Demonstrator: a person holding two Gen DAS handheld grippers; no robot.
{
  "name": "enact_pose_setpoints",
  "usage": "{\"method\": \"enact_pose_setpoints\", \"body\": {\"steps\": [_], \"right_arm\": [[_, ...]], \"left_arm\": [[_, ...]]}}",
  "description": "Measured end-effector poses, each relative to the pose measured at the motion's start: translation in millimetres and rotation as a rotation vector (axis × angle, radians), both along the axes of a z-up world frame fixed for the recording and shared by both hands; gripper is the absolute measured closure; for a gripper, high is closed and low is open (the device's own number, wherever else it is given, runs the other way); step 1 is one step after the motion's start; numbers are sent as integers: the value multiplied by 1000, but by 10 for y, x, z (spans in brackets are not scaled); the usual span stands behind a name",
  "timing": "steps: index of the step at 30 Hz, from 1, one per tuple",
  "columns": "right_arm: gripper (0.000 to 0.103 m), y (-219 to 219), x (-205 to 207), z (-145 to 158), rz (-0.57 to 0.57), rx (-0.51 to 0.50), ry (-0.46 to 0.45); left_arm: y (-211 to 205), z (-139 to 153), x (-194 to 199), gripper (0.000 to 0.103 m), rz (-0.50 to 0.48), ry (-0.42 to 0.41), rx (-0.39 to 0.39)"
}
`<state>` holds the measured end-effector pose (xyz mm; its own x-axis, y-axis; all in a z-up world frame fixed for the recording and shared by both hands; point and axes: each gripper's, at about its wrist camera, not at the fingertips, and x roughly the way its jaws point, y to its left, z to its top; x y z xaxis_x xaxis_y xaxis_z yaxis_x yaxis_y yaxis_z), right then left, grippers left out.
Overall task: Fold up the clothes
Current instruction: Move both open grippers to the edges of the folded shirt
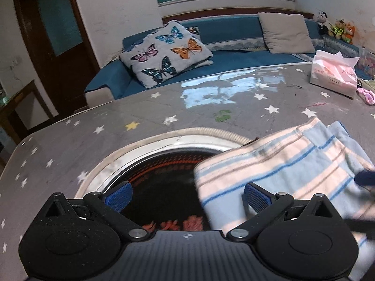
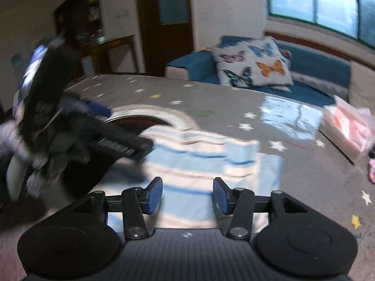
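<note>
**Inspector A:** Left gripper (image 1: 187, 197): jaws spread wide, nothing between the blue ribbed pads (image 1: 118, 195). Directly ahead of it sits a round recessed heater with a steel rim (image 1: 164, 140), set into the grey star-printed surface (image 1: 93, 121). Red characters show on the dark panel just in front of the gripper; I cannot read them.

**Inspector B:** And the garment?

**Inspector A:** The pale blue cloth with pink, blue and brown stripes (image 1: 293, 164) lies ahead and to the right of the left gripper, its near edge draped over the heater rim and passing behind the right-hand pad.

**Inspector B:** Right gripper (image 2: 187, 195): jaws also apart, holding nothing. The same striped cloth (image 2: 206, 161) lies flat straight ahead of it, reaching under its fingers. The left gripper (image 2: 112, 138) appears to the left of it, blurred, at the cloth's left edge. White lettering runs along its black body; too smeared to read.

**Inspector A:** Other items?

**Inspector B:** A white-and-pink tissue pack (image 1: 334, 75) far ahead to the right, with faint print, illegible. Beyond the surface, a blue sofa (image 1: 234, 58) carrying a white butterfly-print cushion (image 1: 166, 51) and a plain beige cushion (image 1: 284, 32).
</note>
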<state>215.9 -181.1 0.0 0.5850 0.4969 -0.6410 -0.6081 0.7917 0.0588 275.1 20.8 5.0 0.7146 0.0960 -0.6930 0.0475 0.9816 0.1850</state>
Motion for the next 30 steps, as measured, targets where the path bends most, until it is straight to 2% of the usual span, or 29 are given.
{"method": "enact_pose_setpoints", "body": {"steps": [5,12,17,23,26,30], "right_arm": [[54,327,-318,-77,117,-48,-38],[55,643,-596,-258,198,-131,-64],[54,517,-639,-165,151,-83,-65],[54,223,-642,-182,76,-59,-9],[53,-18,-606,-111,3,10,10],[53,-227,-559,-119,-74,15,18]], "left_arm": [[82,16,-173,0,25,1,-16],[157,-6,-361,0,50,10,-31],[217,-41,-456,0,73,17,-52],[186,-69,-578,0,63,17,-66],[144,-99,-614,0,56,16,-59],[125,-109,-636,0,53,18,-63]]}}
